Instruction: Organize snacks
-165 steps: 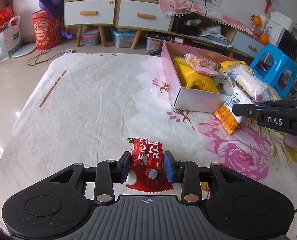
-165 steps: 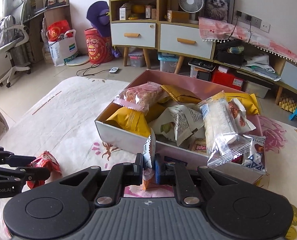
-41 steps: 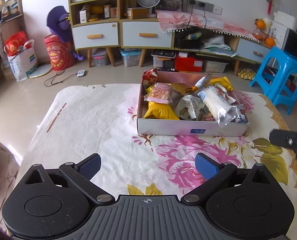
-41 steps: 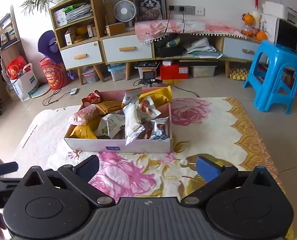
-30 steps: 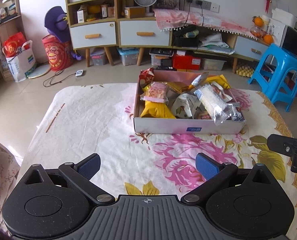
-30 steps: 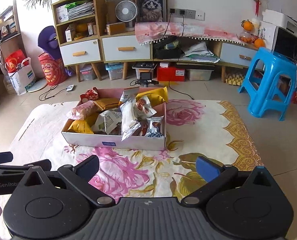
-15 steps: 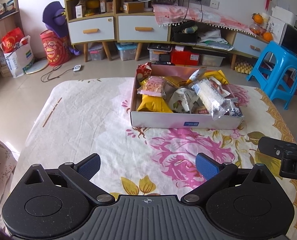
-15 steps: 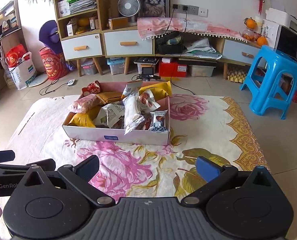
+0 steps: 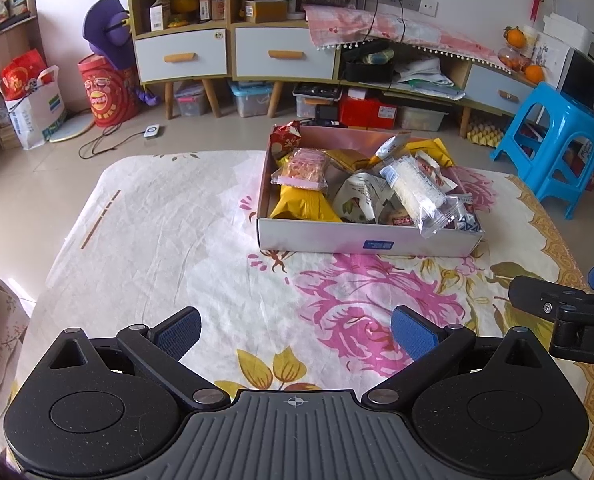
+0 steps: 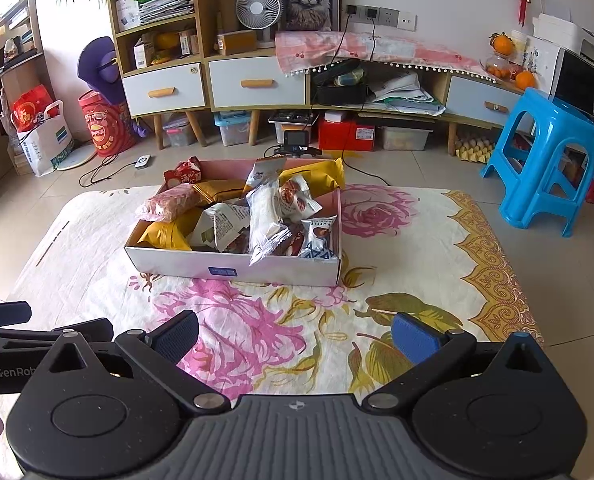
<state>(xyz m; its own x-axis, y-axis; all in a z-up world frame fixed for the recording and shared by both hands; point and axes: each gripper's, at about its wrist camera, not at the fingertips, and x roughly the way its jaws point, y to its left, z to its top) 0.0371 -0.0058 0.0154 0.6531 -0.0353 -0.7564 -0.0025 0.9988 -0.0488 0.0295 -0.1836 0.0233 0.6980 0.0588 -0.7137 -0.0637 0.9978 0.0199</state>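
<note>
A white and pink cardboard box [image 9: 337, 240] [image 10: 177, 262] full of snack packets stands on the floral cloth. It holds a yellow bag [image 9: 303, 206], a pink-edged packet [image 9: 303, 166], a clear rice-cracker pack [image 9: 415, 188] and a red packet [image 9: 283, 136] at its far left corner. My left gripper [image 9: 295, 330] is open and empty, well short of the box. My right gripper [image 10: 295, 334] is open and empty, also back from the box. Each gripper shows at the edge of the other's view.
The floral cloth [image 9: 169, 232] covers the table. A blue plastic stool [image 10: 545, 160] stands on the floor at the right. Cabinets with drawers [image 10: 257, 84] and storage bins line the back wall. A red bucket [image 9: 107, 92] and bags stand at the left.
Both grippers have drawn slightly nearer the table and lower over the last second. Earlier, each was shut on a snack packet; both are now open and the packets lie in the box.
</note>
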